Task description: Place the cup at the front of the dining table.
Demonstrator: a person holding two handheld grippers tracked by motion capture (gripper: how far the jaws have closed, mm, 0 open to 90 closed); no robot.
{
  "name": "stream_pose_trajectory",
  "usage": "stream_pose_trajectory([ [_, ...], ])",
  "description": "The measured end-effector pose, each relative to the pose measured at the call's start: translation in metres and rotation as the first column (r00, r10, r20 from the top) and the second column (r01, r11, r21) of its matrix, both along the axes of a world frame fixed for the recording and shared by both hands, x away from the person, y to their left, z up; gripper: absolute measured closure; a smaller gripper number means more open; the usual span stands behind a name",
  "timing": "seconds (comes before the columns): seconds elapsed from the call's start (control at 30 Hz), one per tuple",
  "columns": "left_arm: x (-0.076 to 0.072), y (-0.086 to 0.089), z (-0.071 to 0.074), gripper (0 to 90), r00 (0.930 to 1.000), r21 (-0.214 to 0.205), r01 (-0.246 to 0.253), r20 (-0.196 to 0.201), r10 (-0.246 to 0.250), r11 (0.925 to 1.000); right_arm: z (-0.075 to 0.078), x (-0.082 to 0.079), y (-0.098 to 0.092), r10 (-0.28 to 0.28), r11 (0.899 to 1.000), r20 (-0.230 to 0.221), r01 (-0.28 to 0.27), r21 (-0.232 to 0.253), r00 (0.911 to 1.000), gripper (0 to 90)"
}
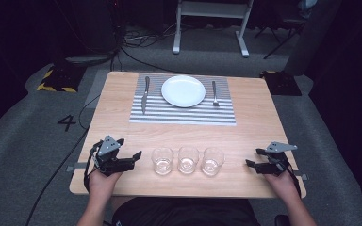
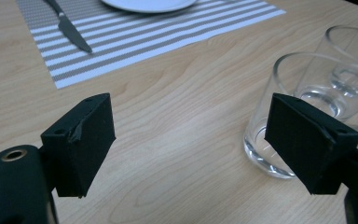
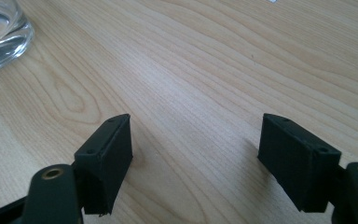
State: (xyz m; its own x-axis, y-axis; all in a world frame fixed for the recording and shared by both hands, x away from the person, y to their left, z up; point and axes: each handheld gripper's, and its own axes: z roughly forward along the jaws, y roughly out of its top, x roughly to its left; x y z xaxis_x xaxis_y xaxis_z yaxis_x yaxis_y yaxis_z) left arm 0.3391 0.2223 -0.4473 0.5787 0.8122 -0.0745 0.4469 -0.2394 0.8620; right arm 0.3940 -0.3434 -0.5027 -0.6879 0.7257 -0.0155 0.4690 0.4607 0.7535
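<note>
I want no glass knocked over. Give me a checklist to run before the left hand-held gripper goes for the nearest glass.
1. Left hand-held gripper open, nothing held: ok.
2. Right hand-held gripper open, apart from the glasses: ok.
3. Nearest clear drinking glass upright and looks empty: ok.
4. Bare wooden table between the left hand-held gripper and that glass: ok.
5. Room between that glass and the middle clear glass for a jaw: cannot tell, they stand close.
6. White round plate, knife and fork on the striped placemat, away from the glasses: ok.
</note>
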Motion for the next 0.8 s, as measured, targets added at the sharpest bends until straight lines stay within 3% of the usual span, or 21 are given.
stream_pose_trajectory([
  [0.13,-0.002,0.001,0.012,16.2,0.9994,-0.016,0.004,0.035,-0.003,0.9999,0.0,0.0,0.0,0.001,1.0,0.001,-0.001,0.0,1.0,26.0],
  [0.4,-0.003,0.008,0.025,16.2,0.9989,-0.047,0.03,0.038,-0.029,0.9984,0.0,0.0,0.0,0.001,1.0,-0.001,-0.001,0.0,1.0,26.0],
  [0.6,-0.005,0.0,0.032,16.1,0.9958,-0.033,0.083,0.04,-0.082,0.996,0.0,0.0,0.0,-0.001,1.0,-0.003,0.001,0.0,1.0,26.0],
  [0.8,-0.003,-0.004,0.035,16.1,0.9955,-0.029,0.084,0.047,-0.083,0.996,0.0,0.0,0.0,-0.003,1.0,-0.005,0.003,0.001,1.0,26.0],
])
